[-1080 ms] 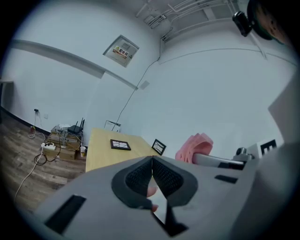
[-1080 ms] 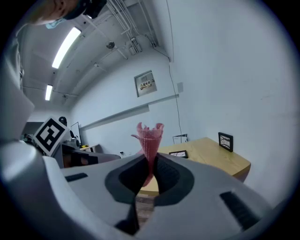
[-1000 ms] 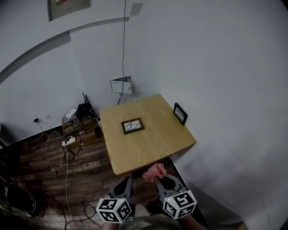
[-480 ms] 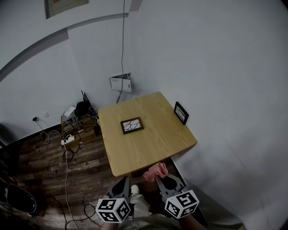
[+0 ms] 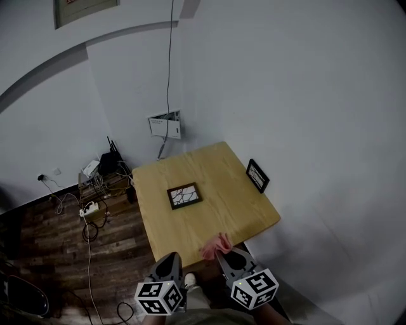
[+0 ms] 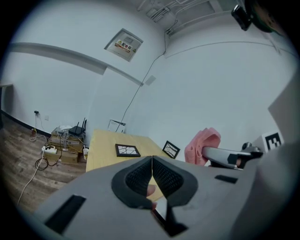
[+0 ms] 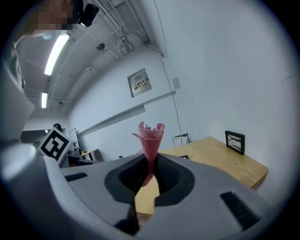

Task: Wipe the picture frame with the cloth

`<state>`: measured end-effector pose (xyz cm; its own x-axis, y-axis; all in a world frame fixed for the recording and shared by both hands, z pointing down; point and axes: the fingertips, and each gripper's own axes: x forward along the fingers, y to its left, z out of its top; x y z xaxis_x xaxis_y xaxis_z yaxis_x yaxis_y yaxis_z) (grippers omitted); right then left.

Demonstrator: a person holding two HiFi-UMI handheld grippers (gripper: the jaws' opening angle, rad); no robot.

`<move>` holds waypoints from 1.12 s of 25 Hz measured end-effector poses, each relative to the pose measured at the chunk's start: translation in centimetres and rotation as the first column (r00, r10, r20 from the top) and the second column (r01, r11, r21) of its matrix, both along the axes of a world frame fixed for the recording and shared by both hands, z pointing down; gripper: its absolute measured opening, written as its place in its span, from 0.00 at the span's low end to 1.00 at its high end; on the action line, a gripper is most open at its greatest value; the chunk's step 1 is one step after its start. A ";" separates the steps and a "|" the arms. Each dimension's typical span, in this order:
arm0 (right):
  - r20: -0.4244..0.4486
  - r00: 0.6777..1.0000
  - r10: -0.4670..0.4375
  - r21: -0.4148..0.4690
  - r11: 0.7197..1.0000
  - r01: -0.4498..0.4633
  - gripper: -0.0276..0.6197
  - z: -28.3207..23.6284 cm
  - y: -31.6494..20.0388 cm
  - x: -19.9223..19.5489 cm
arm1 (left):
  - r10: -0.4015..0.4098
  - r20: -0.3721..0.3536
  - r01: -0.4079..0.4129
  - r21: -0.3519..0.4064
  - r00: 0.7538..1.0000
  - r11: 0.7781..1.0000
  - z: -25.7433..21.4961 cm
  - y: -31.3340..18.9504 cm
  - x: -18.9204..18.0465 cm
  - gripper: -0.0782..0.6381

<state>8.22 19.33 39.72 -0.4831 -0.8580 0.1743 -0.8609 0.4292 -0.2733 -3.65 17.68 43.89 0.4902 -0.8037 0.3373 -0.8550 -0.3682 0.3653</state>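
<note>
A small black picture frame (image 5: 184,195) lies flat in the middle of a light wooden table (image 5: 222,222); it also shows in the left gripper view (image 6: 127,150). A second black frame (image 5: 257,175) stands upright at the table's right edge and shows in both gripper views (image 6: 171,149) (image 7: 235,142). My right gripper (image 5: 221,252) is shut on a pink cloth (image 5: 216,245) that sticks up from its jaws (image 7: 150,140), at the table's near edge. My left gripper (image 5: 172,259) is shut and holds nothing, just short of the table.
The table stands in a corner of white walls. Left of it on the dark wood floor are a router, a power strip and tangled cables (image 5: 95,190). A wire shelf with papers (image 5: 165,125) hangs on the wall behind. A sign (image 5: 82,9) hangs high up.
Both grippers have moved forward toward the table. The pink cloth now reaches the table's near edge, and the table sits closer and lower in the head view.
</note>
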 end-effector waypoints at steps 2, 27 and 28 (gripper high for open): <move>-0.008 1.000 0.002 -0.002 1.000 -0.002 0.07 -0.2 -1.9 -0.3 | 0.014 0.007 -0.014 -0.001 1.000 1.000 0.1 -1.9 -0.1 0.11; -0.047 0.999 0.006 -0.070 0.998 -0.010 0.07 1.5 -20.9 -4.0 | 0.039 0.003 -0.038 -0.126 0.999 0.991 4.5 -19.9 -3.4 0.12; -0.050 0.999 0.005 -0.074 0.997 -0.009 0.07 1.8 -21.4 -4.2 | 0.037 0.003 -0.036 -0.134 0.999 0.990 4.9 -20.3 -3.5 0.12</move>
